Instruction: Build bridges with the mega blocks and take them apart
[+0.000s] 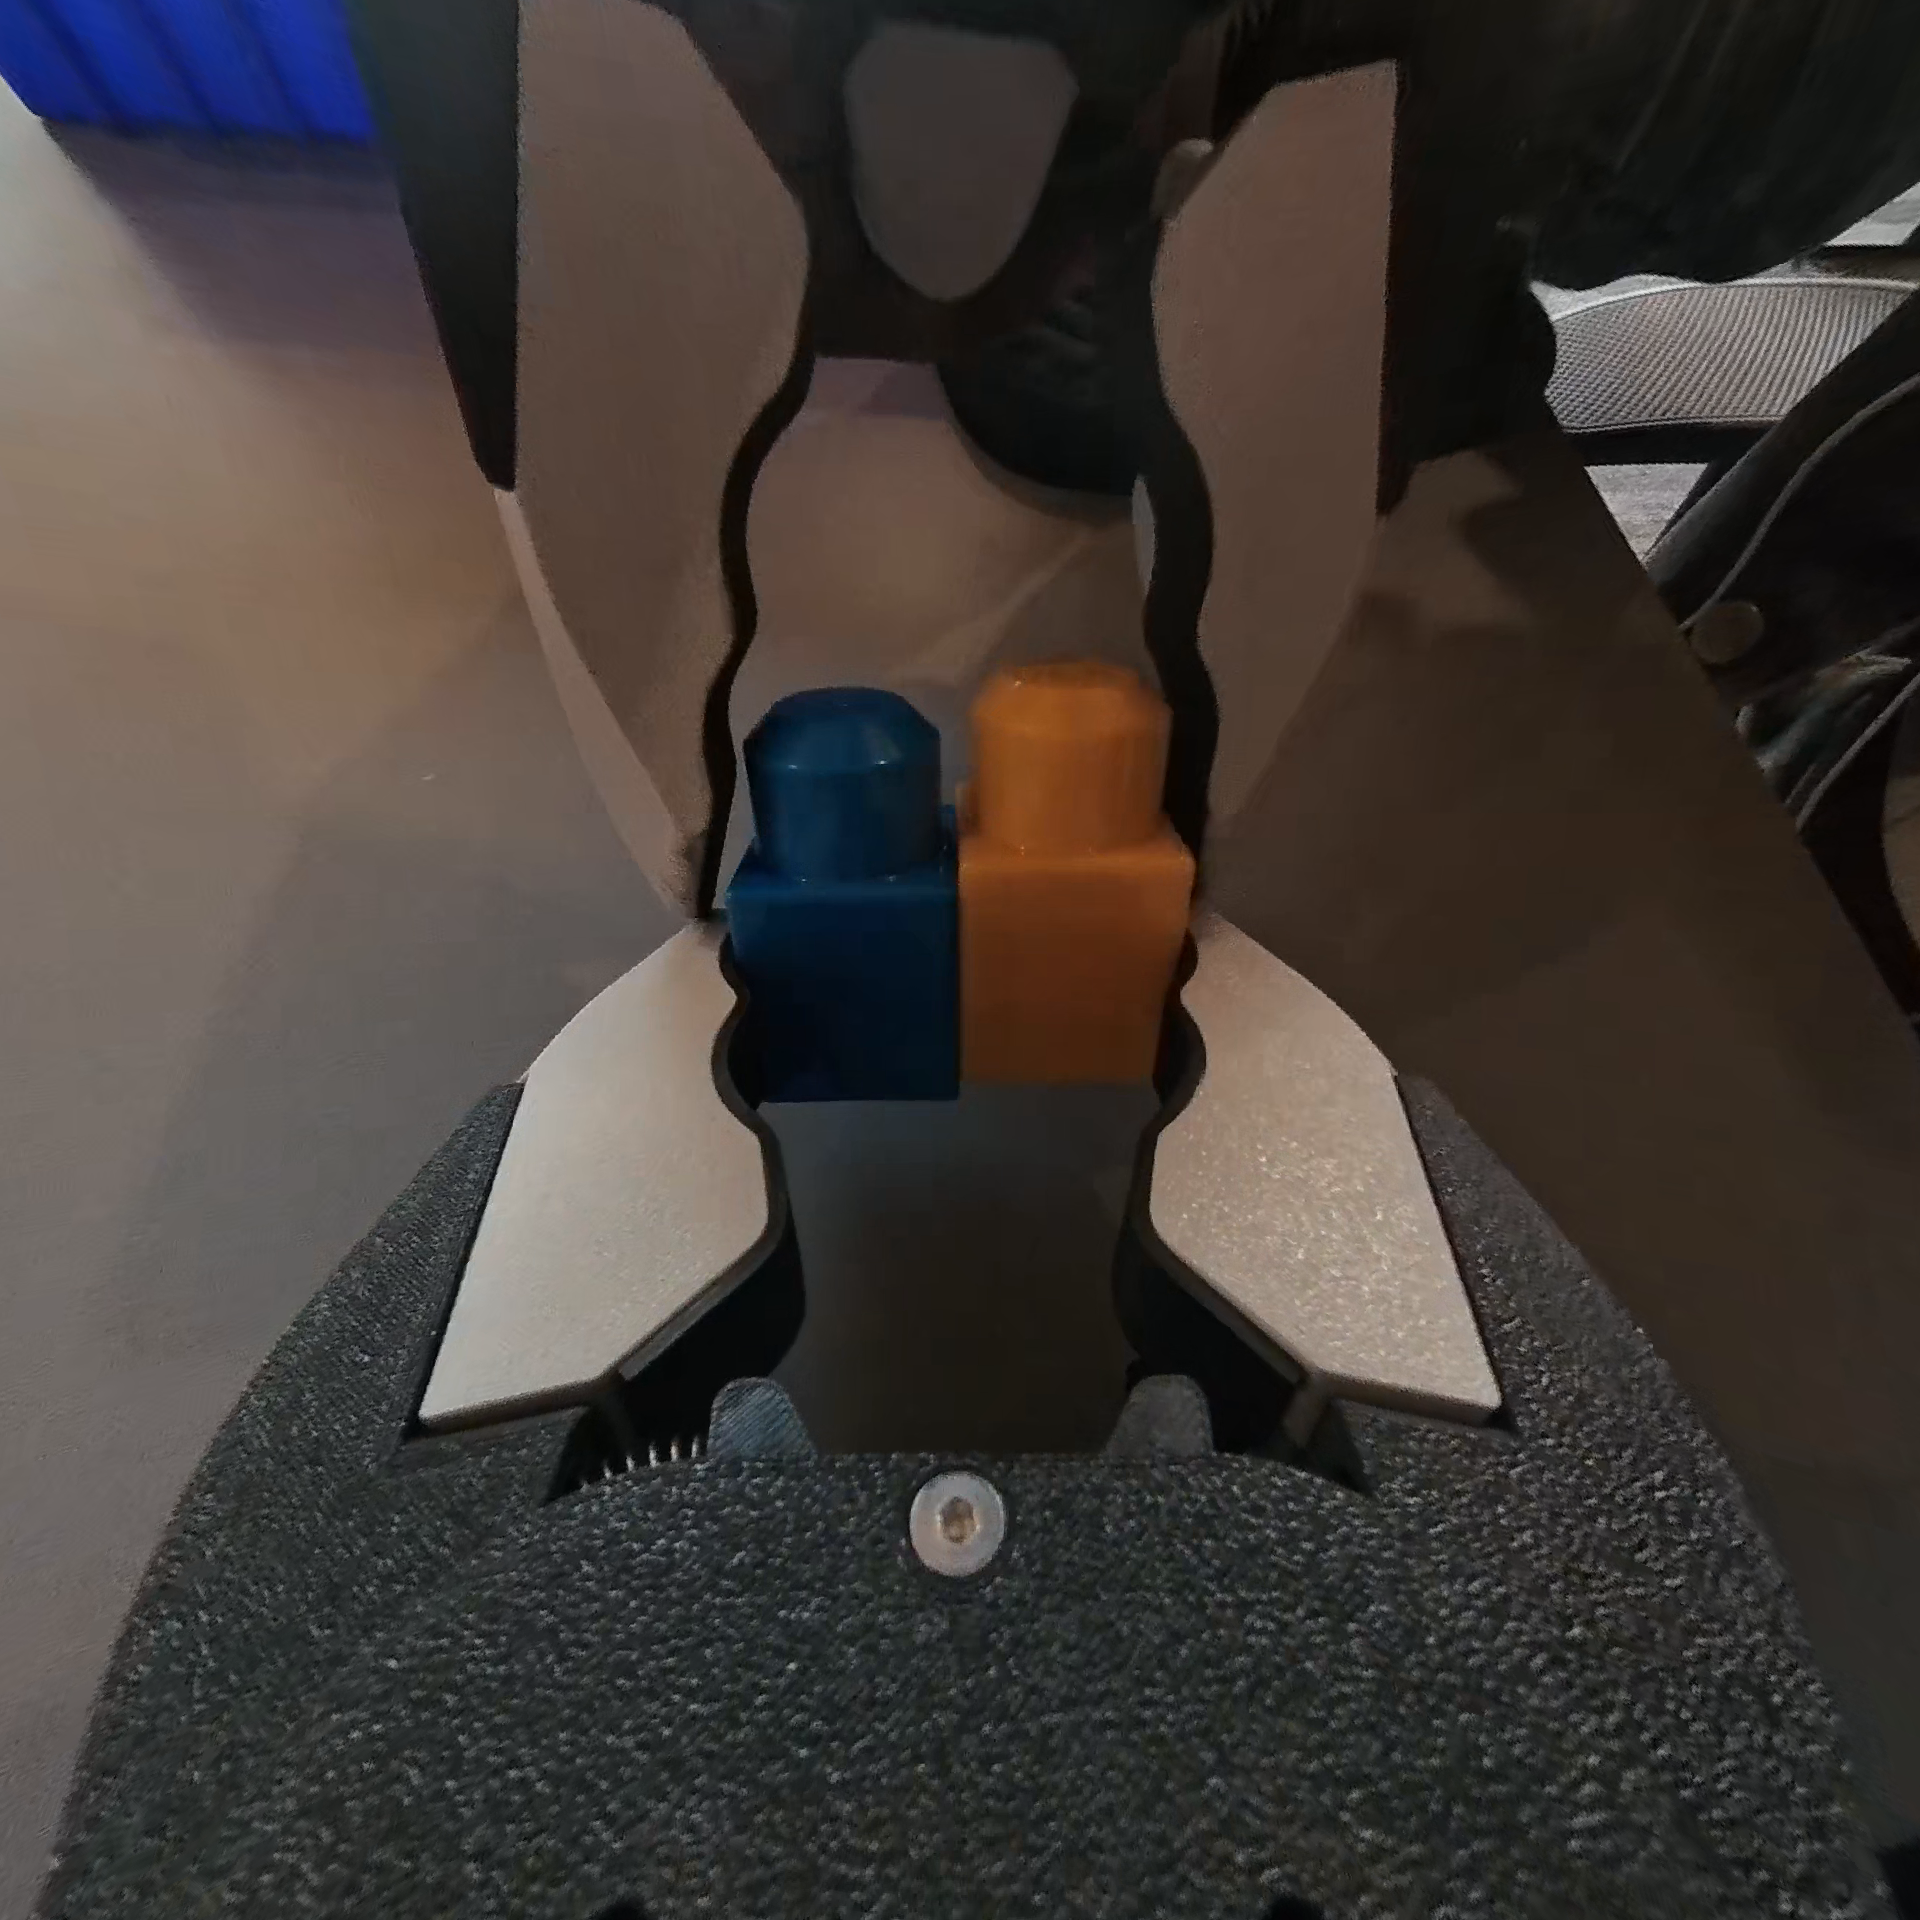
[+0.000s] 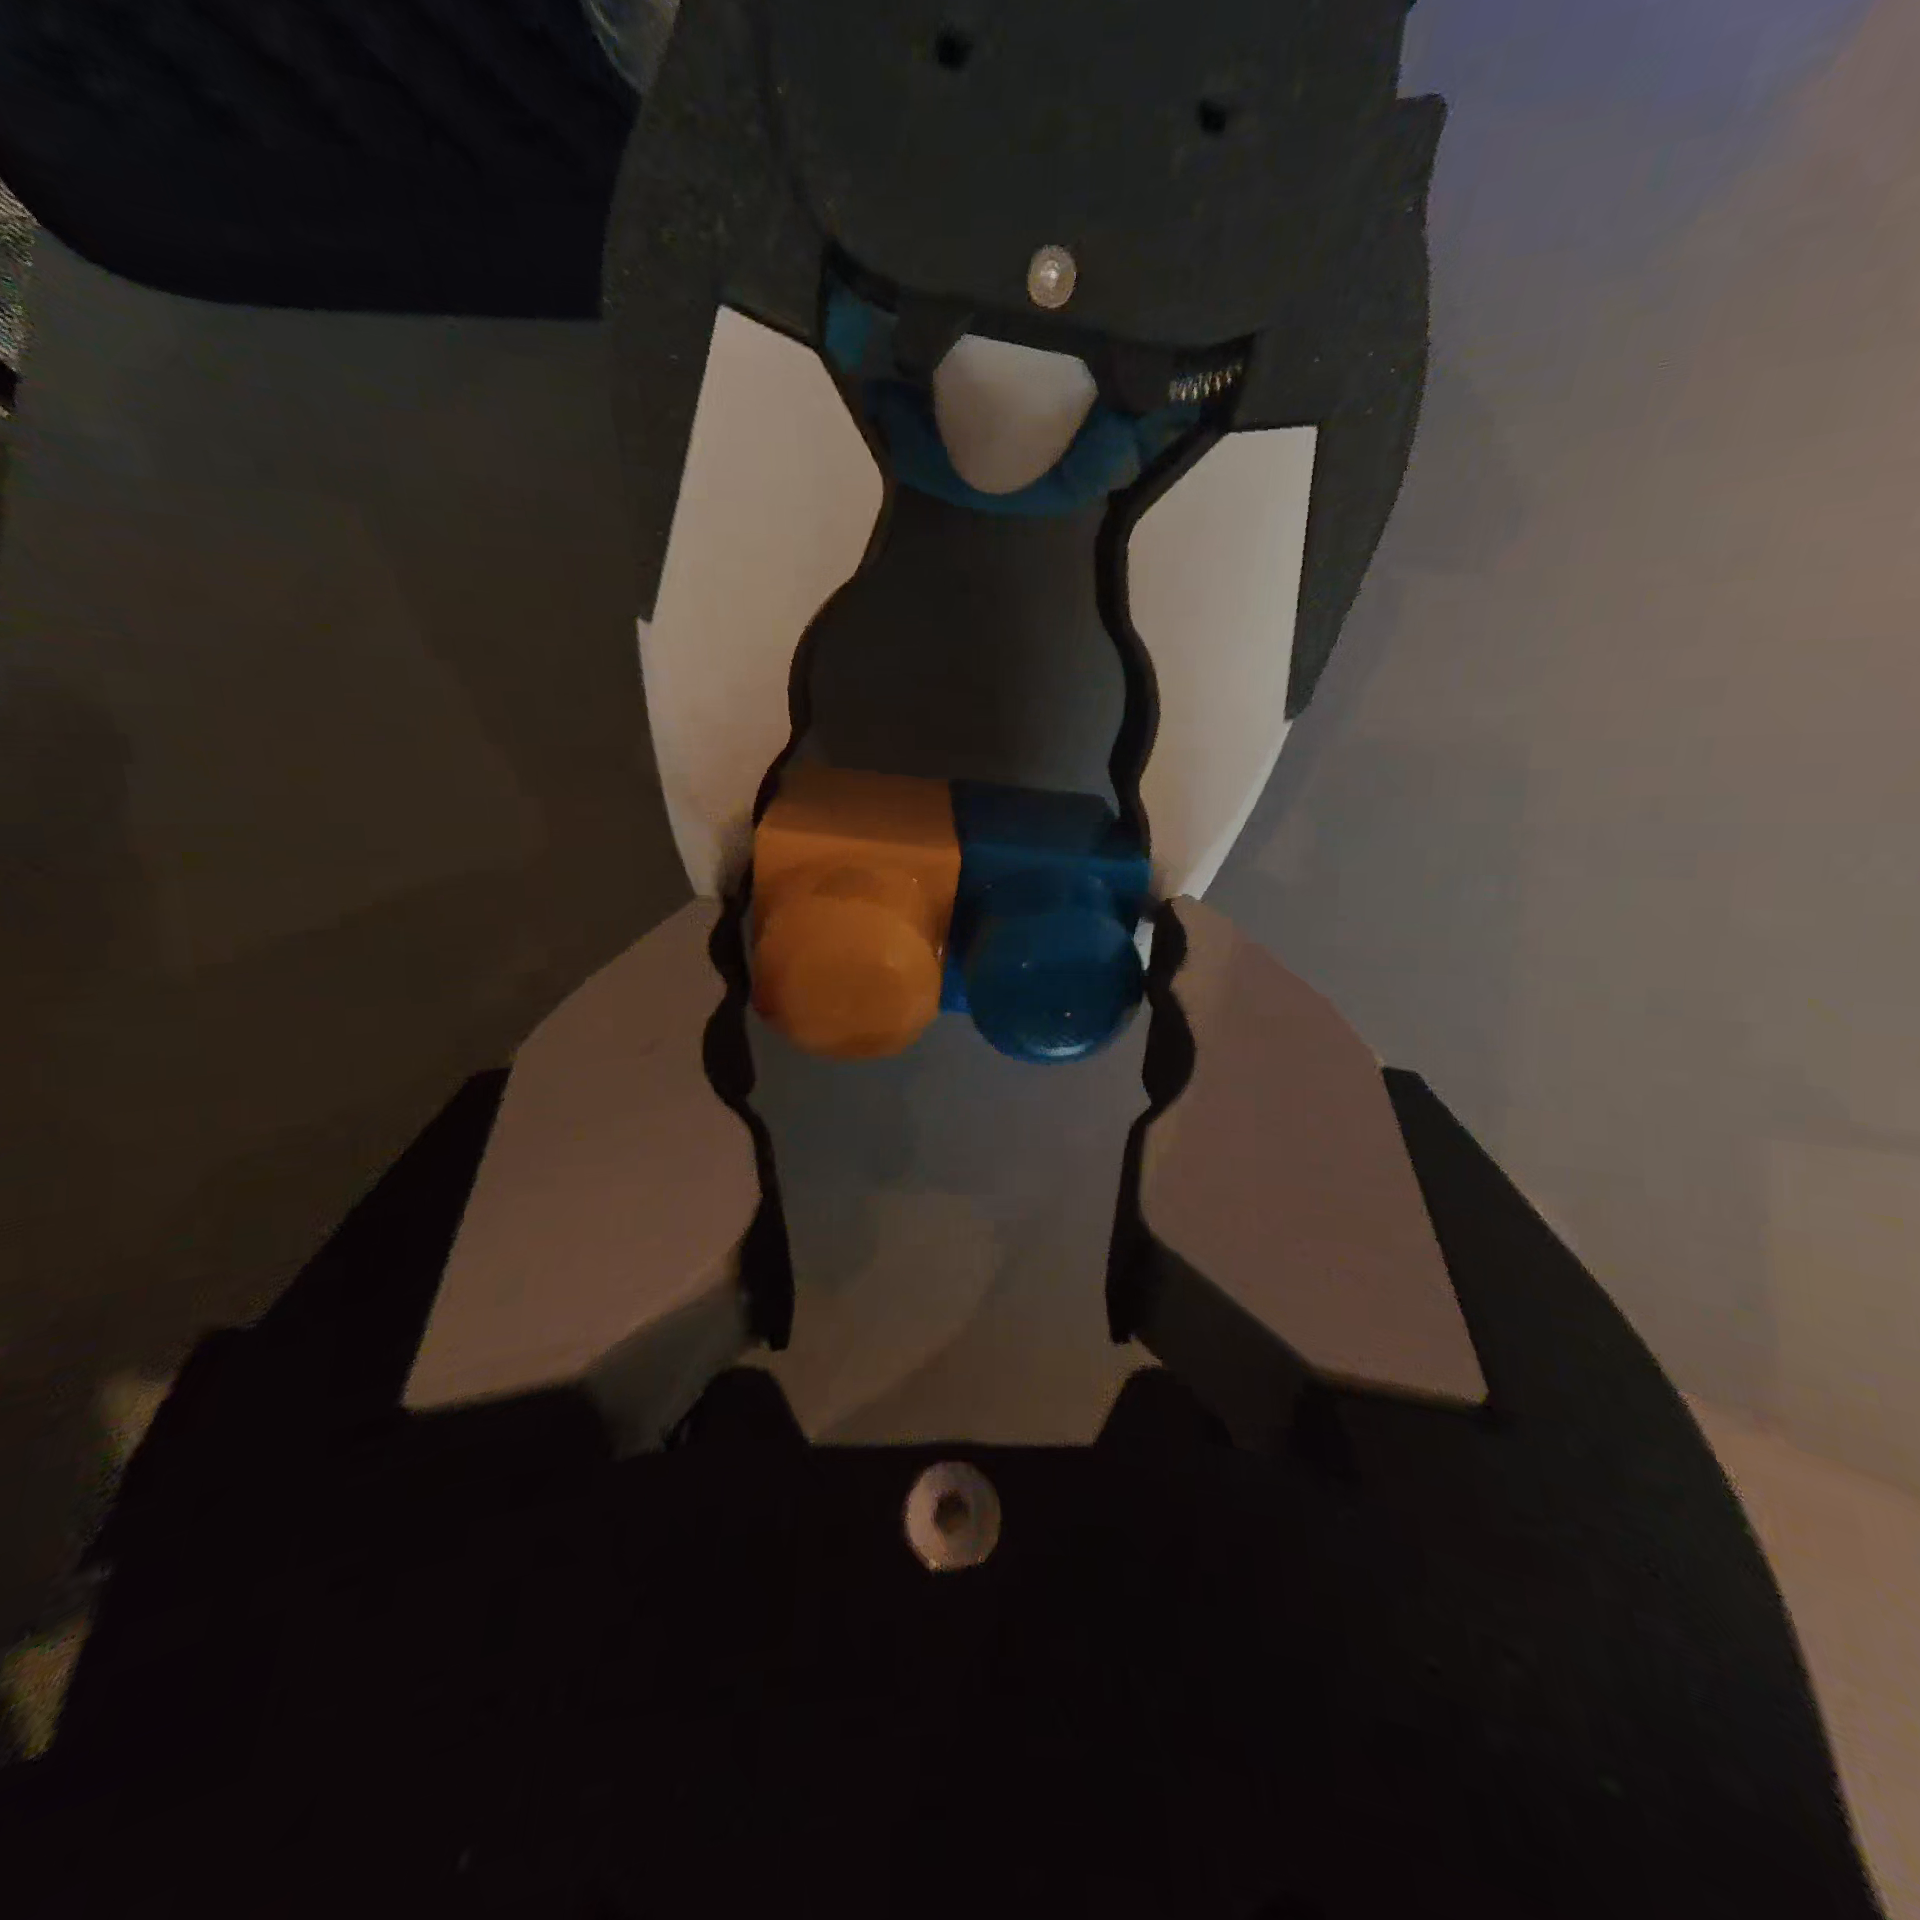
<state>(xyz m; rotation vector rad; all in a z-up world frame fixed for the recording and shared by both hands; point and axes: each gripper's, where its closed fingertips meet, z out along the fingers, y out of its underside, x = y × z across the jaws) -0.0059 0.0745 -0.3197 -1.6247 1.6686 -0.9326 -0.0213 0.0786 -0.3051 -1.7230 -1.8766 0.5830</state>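
Left gripper [image 1: 956, 997] clamps blue block [image 1: 847, 971] and orange block [image 1: 1070, 956] together; right gripper [image 2: 945, 966] pinches studs. Light, rigid, slick plastic; grip flat sides.

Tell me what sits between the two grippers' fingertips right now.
A blue block and an orange block, side by side and touching, lie between the left gripper and the right gripper. Both wrist views show this.
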